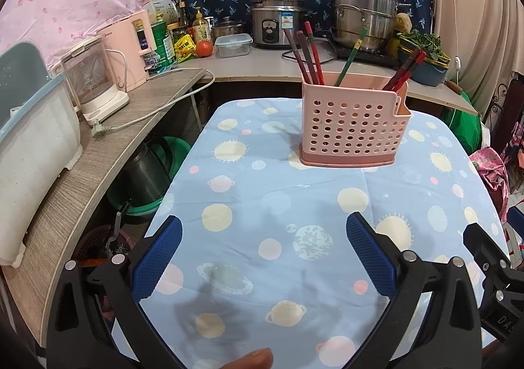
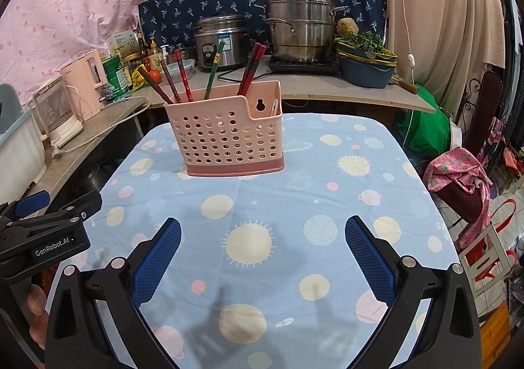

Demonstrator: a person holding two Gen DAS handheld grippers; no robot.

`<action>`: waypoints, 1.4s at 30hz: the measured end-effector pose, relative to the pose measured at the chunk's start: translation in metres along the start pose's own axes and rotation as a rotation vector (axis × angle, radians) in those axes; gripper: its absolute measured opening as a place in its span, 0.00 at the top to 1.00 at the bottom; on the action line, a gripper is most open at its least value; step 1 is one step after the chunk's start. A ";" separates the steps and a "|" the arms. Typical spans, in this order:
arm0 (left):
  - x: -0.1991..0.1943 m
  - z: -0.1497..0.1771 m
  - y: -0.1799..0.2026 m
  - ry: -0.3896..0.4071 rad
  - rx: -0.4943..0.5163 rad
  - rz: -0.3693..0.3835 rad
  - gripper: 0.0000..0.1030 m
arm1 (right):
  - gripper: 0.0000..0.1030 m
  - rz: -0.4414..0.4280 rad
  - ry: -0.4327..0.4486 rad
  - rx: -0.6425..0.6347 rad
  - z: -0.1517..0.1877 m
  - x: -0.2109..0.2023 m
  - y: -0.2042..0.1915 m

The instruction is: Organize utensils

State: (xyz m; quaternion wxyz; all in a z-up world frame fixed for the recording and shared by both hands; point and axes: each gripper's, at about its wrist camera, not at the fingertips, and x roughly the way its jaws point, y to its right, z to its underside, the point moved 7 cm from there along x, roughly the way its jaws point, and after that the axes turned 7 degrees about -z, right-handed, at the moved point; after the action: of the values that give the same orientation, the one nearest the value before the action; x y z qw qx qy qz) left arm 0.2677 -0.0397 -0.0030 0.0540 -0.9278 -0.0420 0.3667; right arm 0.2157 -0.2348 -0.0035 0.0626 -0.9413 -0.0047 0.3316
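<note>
While both claws hover wide and empty, the left gripper [image 1: 263,254] and right gripper [image 2: 263,254] face a pink perforated plastic utensil holder [image 2: 229,136] on the blue planet-print tablecloth [image 2: 278,205]. Red, brown and green chopsticks [image 2: 183,77] stand inside it; behind it a steel rice cooker [image 2: 221,41] sits.

Cramped home kitchen, rice cooker [image 1: 276,25], steamer pot [image 1: 363,17], kettle [image 1: 93,81] on counters
</note>
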 end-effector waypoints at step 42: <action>-0.001 -0.001 0.004 0.009 0.013 -0.007 0.07 | 0.06 -0.002 -0.008 0.007 0.004 0.007 0.002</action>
State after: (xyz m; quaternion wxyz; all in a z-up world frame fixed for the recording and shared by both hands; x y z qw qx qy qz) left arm 0.2683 -0.0438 -0.0021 0.0615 -0.9289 -0.0425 0.3626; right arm 0.2185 -0.2360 -0.0115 0.0663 -0.9398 -0.0049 0.3353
